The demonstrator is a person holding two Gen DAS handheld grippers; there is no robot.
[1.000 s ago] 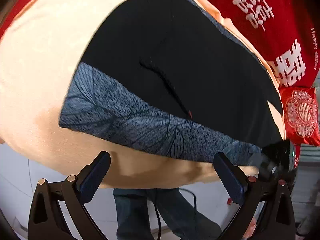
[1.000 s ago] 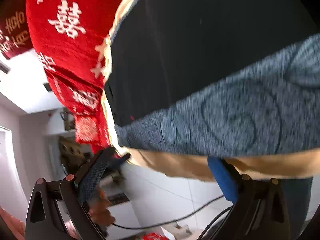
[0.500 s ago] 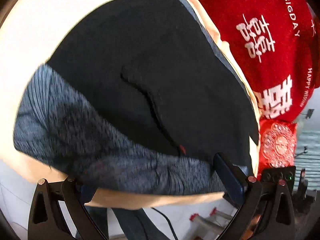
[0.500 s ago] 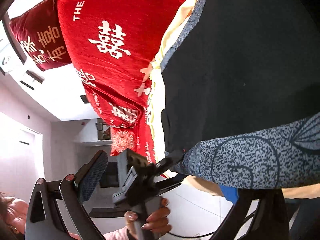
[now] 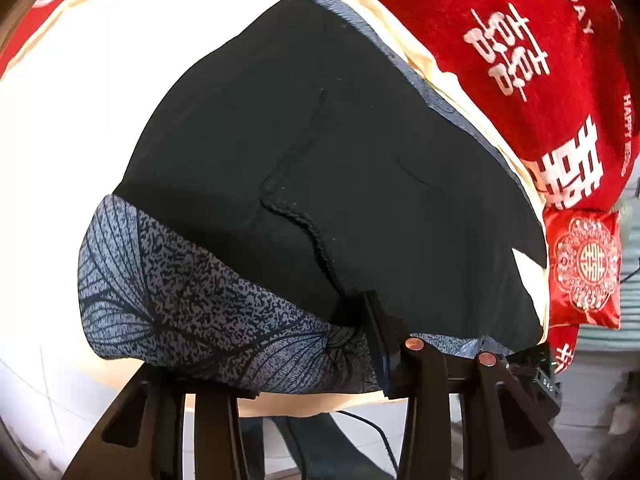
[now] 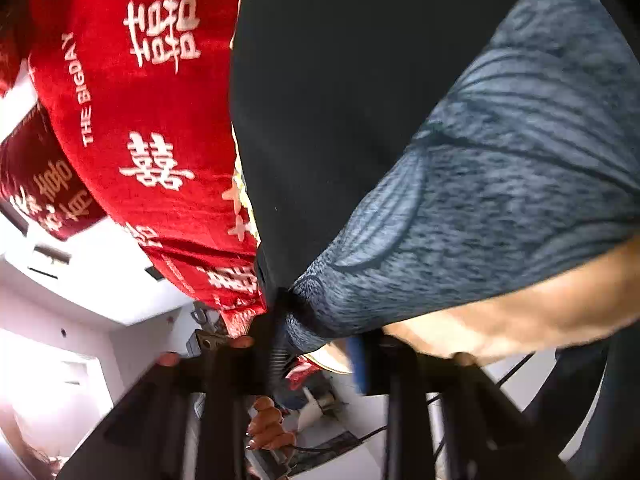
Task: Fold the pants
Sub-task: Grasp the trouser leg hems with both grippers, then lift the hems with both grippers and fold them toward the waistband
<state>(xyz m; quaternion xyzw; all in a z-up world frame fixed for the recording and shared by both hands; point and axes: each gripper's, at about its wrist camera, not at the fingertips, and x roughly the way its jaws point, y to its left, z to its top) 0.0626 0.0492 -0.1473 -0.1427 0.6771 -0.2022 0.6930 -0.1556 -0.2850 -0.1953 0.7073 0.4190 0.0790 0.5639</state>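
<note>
Both claws, wide apart a second ago, are closing on the waistband now: left claw [image 5: 320, 364] and right claw [image 6: 316, 344] pinch the pants [image 5: 320, 152] flat on the bed [image 5: 80, 120] — fold's coming!

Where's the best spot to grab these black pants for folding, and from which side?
Grip the patterned blue waistband at its two ends, coming in from the bed's near edge; that band overhangs the edge, so the closing jaws can slip over and under it.

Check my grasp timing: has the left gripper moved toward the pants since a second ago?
Yes. The left gripper advanced over the cream sheet's edge onto the patterned waistband, jaws closing around it.
</note>
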